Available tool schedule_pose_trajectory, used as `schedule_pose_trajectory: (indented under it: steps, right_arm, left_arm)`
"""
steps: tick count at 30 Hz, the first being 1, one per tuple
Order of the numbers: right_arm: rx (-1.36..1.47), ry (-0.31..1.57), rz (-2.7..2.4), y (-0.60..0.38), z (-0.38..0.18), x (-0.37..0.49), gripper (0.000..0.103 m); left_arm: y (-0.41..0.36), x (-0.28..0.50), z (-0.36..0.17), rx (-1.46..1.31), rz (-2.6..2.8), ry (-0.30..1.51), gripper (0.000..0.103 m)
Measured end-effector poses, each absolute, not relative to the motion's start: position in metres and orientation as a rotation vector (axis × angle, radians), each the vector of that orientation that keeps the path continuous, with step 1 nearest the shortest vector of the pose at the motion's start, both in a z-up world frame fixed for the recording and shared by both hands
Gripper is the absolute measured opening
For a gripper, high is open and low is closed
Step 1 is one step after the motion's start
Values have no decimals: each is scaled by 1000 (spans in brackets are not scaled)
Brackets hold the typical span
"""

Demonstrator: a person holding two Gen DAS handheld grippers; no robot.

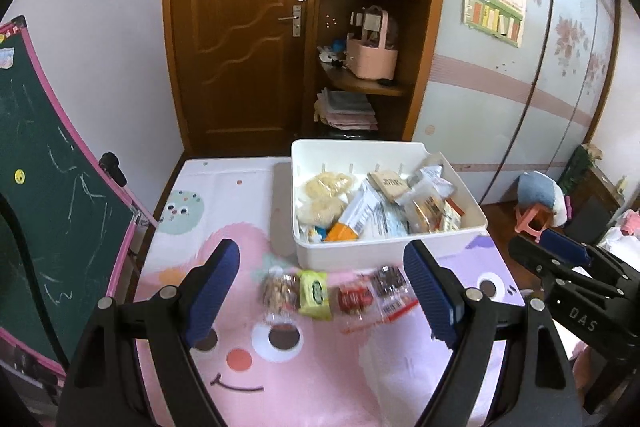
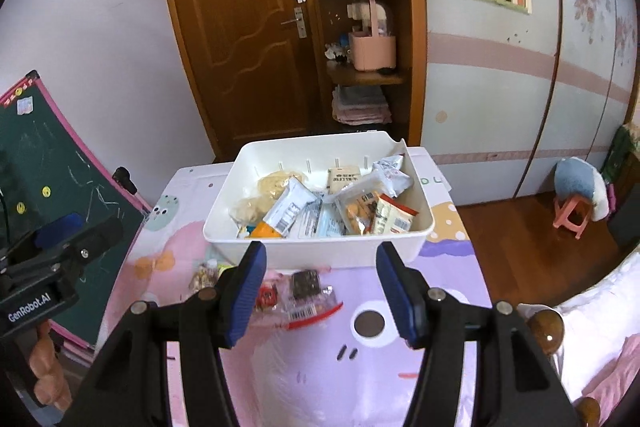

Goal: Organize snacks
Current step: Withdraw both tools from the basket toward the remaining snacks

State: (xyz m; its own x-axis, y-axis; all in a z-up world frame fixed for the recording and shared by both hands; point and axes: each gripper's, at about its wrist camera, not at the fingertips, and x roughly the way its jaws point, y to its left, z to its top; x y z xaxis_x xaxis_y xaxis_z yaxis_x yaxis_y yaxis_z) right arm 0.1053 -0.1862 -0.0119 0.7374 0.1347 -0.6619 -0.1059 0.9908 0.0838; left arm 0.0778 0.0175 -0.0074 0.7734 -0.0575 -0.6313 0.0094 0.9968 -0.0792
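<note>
Snacks in small wrappers lie in a row on the desk just in front of the white bin (image 1: 384,255): a nut packet (image 1: 280,291), a green packet (image 1: 315,289), a red packet (image 1: 354,298) and a dark packet (image 1: 389,283). They look light, soft and crinkly, likely slippery, so a pinch across a wrapper's flat middle or sealed edge seems safest. The bin already holds a loose heap of packets, among them pale round cakes (image 1: 326,187) at its left and an orange-ended pouch (image 1: 348,223) near its front wall. Both the left tongs (image 1: 326,293) and the right tongs (image 2: 322,295) hang released above the row, grasping nothing.
</note>
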Motion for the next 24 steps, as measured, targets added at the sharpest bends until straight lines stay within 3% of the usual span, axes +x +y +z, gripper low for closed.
schedule_pose_trajectory:
  steps: [17, 20, 24]
  right_arm:
    - [17, 772, 165, -183, -42, 53, 58]
    - [38, 763, 200, -185, -50, 50, 66]
    - [33, 791, 204, -185, -64, 57, 66]
  left_arm:
    - [32, 24, -52, -87, -22, 736, 83]
    - [40, 28, -68, -62, 21, 762, 83]
    - [57, 40, -88, -103, 37, 813, 83]
